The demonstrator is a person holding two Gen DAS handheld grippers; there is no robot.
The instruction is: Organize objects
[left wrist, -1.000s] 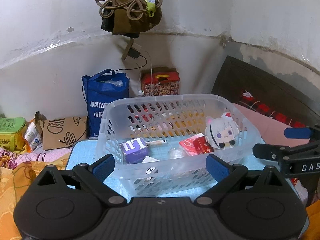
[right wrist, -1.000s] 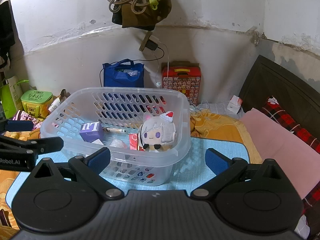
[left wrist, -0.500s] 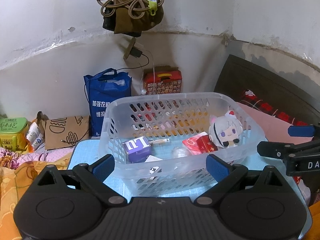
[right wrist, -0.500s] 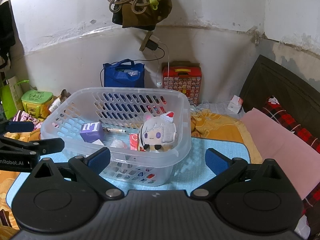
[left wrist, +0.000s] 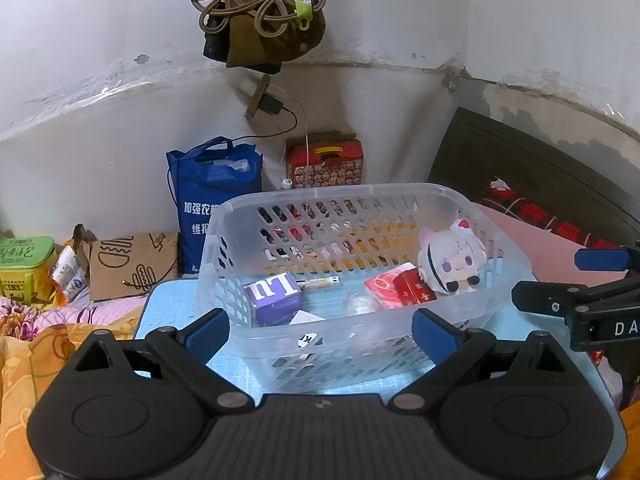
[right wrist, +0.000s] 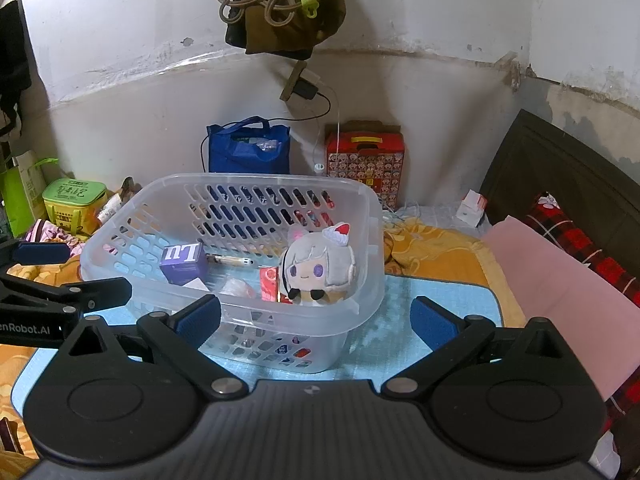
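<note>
A clear plastic basket (left wrist: 224,216) (right wrist: 372,216) stands on a light blue mat (left wrist: 160,312) (right wrist: 448,312). Inside lie a grey-haired plush doll (left wrist: 454,260) (right wrist: 320,270), a purple box marked "Lu" (left wrist: 272,296) (right wrist: 182,262), a red packet (left wrist: 396,288) (right wrist: 269,283), a pen (left wrist: 318,281) (right wrist: 230,260) and a small clear wrapper (left wrist: 358,304). My left gripper (left wrist: 320,332) is open and empty in front of the basket's near wall. My right gripper (right wrist: 316,318) is open and empty at the basket's near right corner. Each gripper shows at the edge of the other's view.
A blue tote bag (left wrist: 216,196) (right wrist: 248,152) and a red patterned case (left wrist: 324,160) (right wrist: 366,160) stand against the back wall. A green box (left wrist: 24,260) (right wrist: 74,196) and a brown paper bag (left wrist: 132,264) lie left. A pink mat (right wrist: 560,280) and dark headboard (right wrist: 560,168) are right.
The left gripper has drifted slightly left and back, so the basket sits a little further right in its view. The right gripper has barely moved. Both stay open.
</note>
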